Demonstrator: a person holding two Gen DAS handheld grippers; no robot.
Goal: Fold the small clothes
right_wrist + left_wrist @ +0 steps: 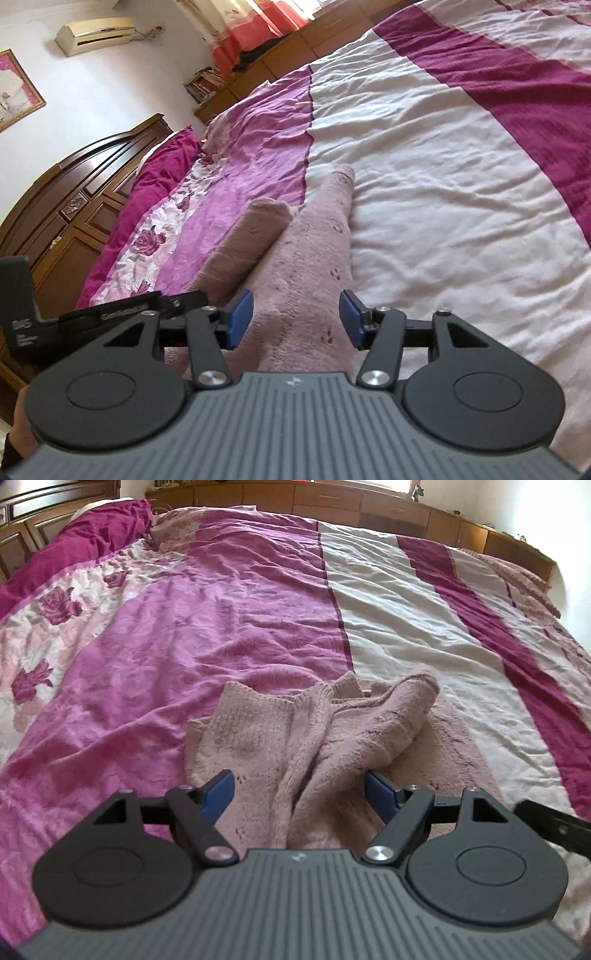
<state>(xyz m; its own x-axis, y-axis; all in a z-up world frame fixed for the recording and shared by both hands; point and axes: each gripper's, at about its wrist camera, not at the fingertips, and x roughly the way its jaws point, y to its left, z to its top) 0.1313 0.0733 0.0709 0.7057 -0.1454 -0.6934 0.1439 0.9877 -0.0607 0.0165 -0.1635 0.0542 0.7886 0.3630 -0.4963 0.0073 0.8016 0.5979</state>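
While jaws gape, pink sweater (pixel 295 738) beneath left gripper (pixel 299 794), right gripper (pixel 295 319)

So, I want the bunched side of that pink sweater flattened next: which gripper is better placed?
Probably the left gripper: its open jaws straddle the raised fold of the pink sweater. The right gripper, also open, faces a flatter stretch.

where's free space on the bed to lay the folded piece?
Free: the white stripe right of the pink knit sweater, up to the dark magenta stripe; also the pink quilt panel to its left. Crowded: the sweater's bunched folds before both claws.
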